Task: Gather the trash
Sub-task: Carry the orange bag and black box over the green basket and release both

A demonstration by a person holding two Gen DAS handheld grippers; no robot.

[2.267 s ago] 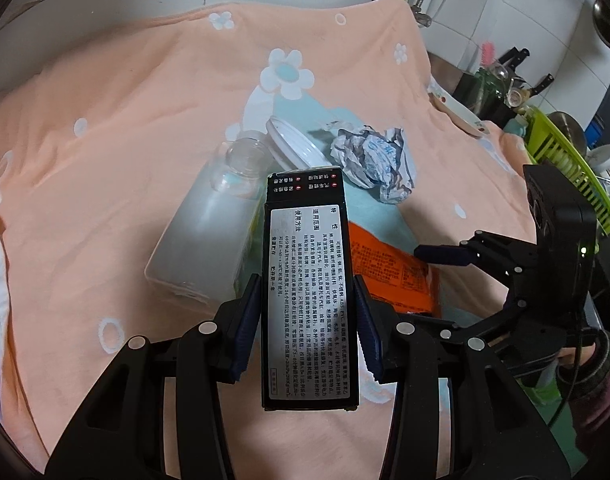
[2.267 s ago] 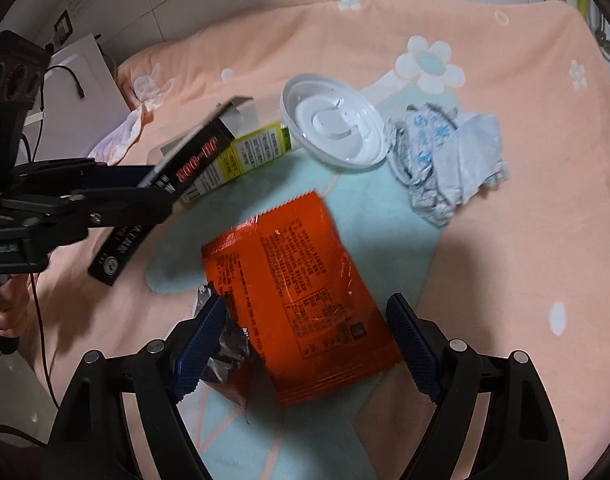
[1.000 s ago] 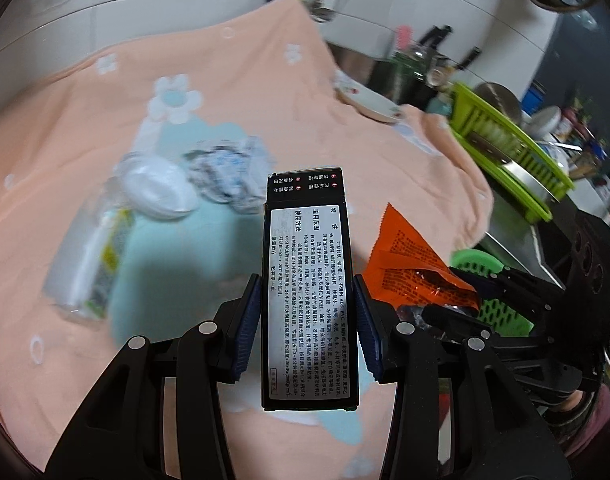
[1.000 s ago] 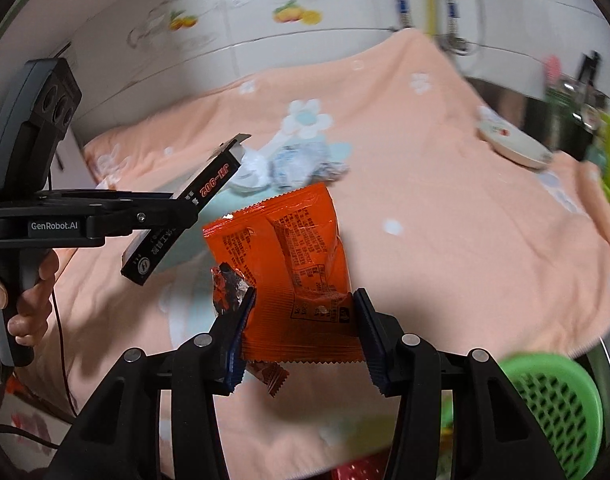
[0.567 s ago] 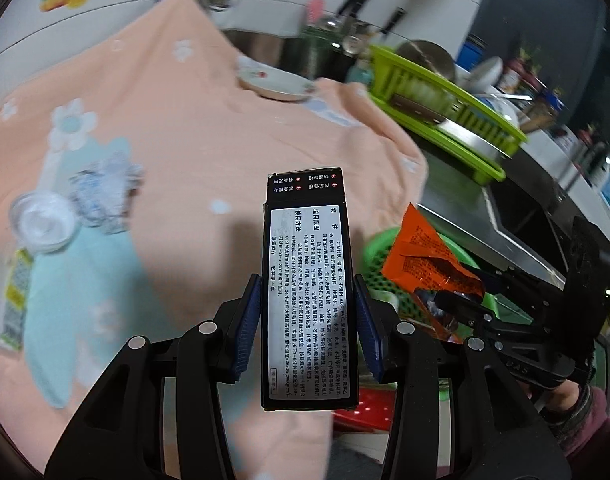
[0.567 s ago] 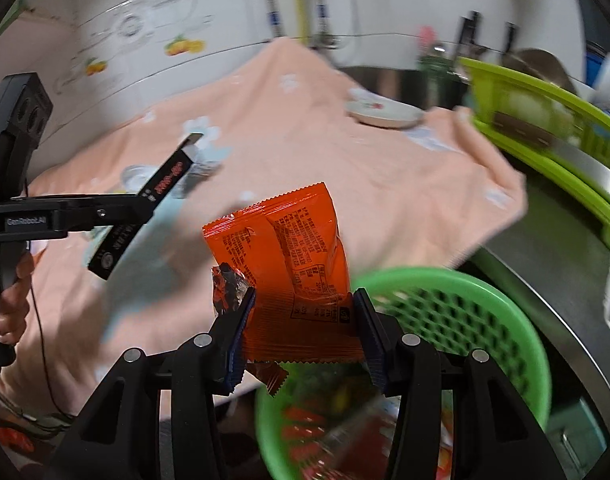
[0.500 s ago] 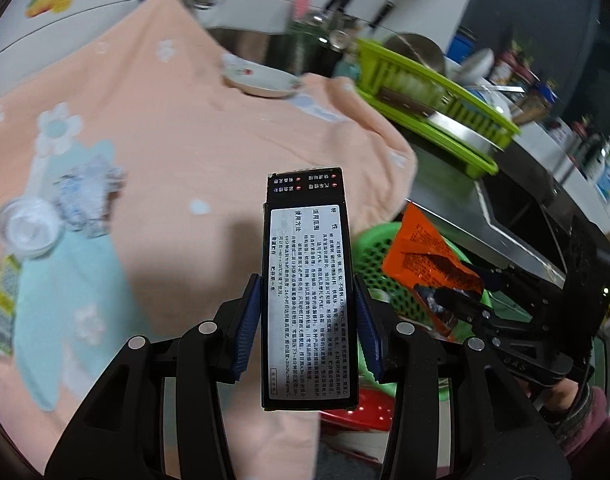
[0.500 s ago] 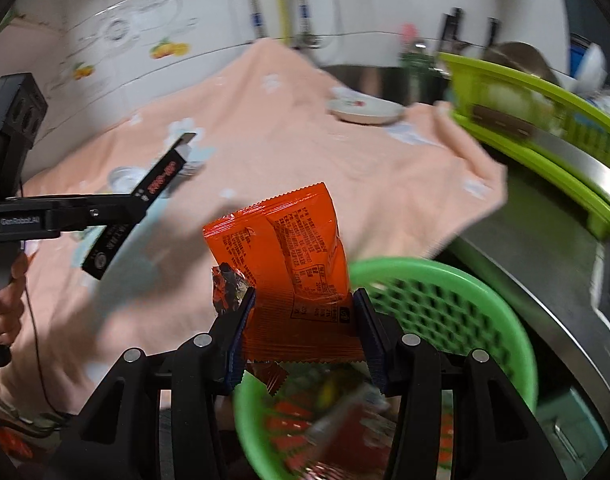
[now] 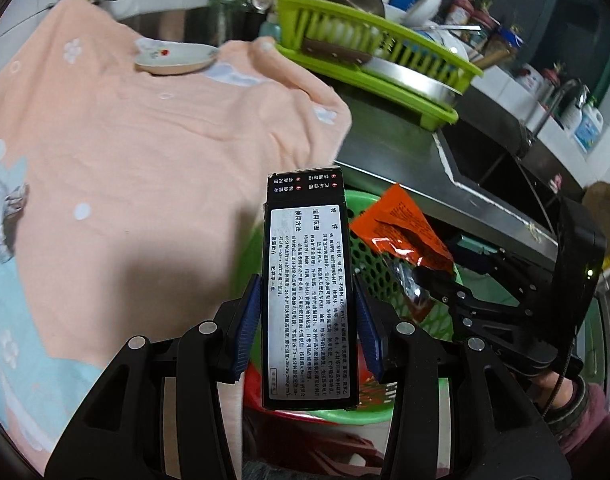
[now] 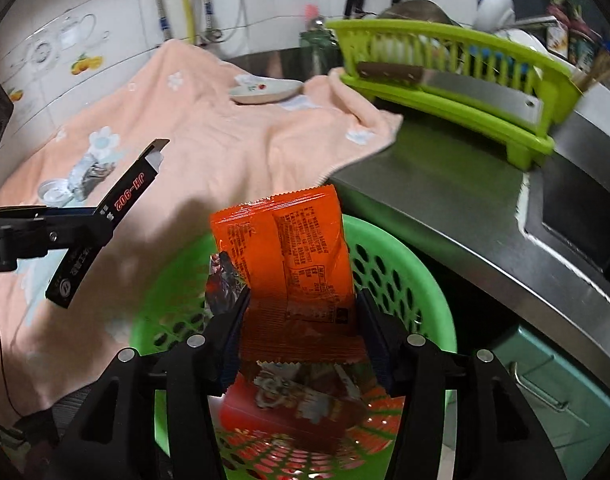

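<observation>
My left gripper [image 9: 307, 332] is shut on a black carton [image 9: 307, 292] with a white text label, held at the left rim of a green mesh basket [image 9: 389, 264]. My right gripper [image 10: 301, 336] is shut on an orange snack wrapper [image 10: 289, 252] and holds it upright above the green basket [image 10: 405, 276], which has red and printed wrappers inside. The black carton [image 10: 105, 216] also shows at the left of the right wrist view, and the orange wrapper [image 9: 401, 232] at the right of the left wrist view.
A peach flowered towel [image 9: 145, 128] covers the counter, with a small dish [image 9: 173, 60], crumpled foil [image 10: 89, 172] and a white lid [image 10: 51, 190] on it. A lime dish rack [image 10: 445, 76] stands on the steel counter. A dark sink [image 9: 489, 156] lies at the right.
Both grippers have swung right from the towel to the green basket, carrying the carton and the orange wrapper. The wrapper now hangs over the basket's opening.
</observation>
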